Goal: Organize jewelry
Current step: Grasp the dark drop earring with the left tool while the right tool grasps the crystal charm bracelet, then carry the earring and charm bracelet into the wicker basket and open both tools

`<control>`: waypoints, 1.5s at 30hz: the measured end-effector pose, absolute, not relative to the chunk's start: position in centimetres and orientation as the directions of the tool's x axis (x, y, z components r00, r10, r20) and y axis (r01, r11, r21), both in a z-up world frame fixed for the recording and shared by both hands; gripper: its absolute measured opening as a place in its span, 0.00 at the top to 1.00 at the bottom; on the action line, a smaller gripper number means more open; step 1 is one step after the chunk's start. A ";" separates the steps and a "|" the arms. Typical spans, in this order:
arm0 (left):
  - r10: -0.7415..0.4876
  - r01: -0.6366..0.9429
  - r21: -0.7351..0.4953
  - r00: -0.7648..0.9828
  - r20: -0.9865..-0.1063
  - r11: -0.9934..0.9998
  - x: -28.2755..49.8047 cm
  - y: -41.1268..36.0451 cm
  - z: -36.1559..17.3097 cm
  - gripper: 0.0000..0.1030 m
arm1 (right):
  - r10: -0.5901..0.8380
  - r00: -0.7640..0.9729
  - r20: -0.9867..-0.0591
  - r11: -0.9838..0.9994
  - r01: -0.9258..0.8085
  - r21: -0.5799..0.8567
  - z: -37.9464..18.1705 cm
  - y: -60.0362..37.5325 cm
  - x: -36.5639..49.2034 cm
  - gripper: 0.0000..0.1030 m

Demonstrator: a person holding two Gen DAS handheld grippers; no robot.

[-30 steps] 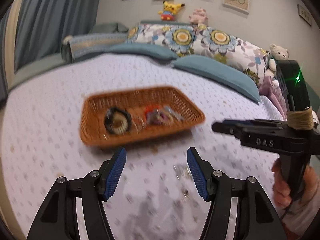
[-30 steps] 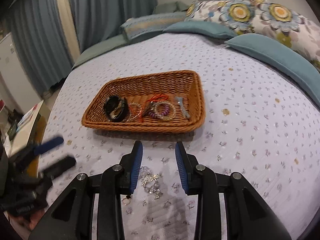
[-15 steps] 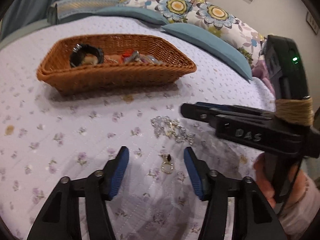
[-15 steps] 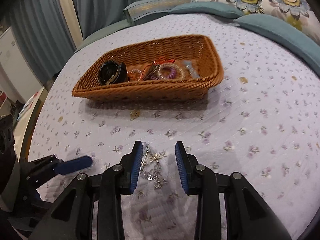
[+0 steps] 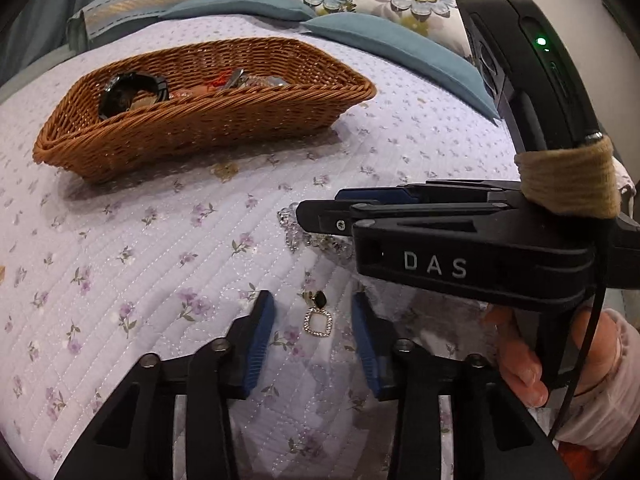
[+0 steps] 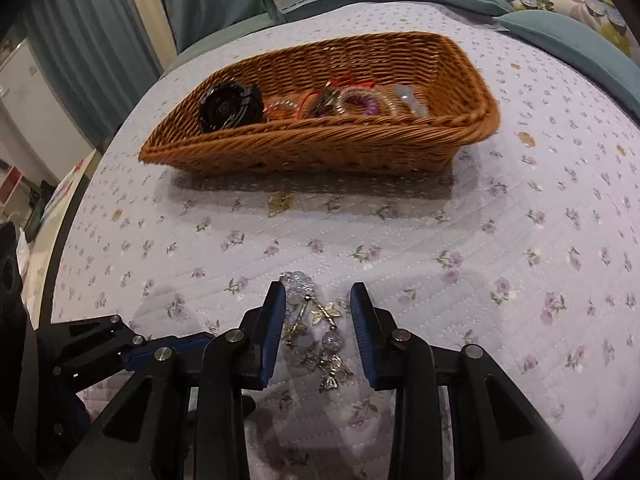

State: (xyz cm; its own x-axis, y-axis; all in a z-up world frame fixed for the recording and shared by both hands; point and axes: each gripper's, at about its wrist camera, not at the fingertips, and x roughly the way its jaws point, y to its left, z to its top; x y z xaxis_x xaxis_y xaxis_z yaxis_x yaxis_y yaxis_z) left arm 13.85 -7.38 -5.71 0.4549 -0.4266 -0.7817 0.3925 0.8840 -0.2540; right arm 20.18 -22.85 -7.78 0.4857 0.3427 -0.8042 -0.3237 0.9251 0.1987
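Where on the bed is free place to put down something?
Bare quilt lies right of the right gripper, and between wicker basket and bracelet. Crowded: around the earring and both grippers.

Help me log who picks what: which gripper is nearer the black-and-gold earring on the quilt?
Left. The left gripper straddles the earring, its jaws closing with the earring between them, untouched. The right gripper sits beyond it, over the crystal bracelet.
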 end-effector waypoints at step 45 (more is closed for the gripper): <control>-0.479 0.351 -0.329 0.582 -0.657 0.877 12.8 -3.9 -2.7 0.87 | 0.443 0.610 -0.656 0.883 -0.422 0.204 1.1 -25.7 17.2 0.90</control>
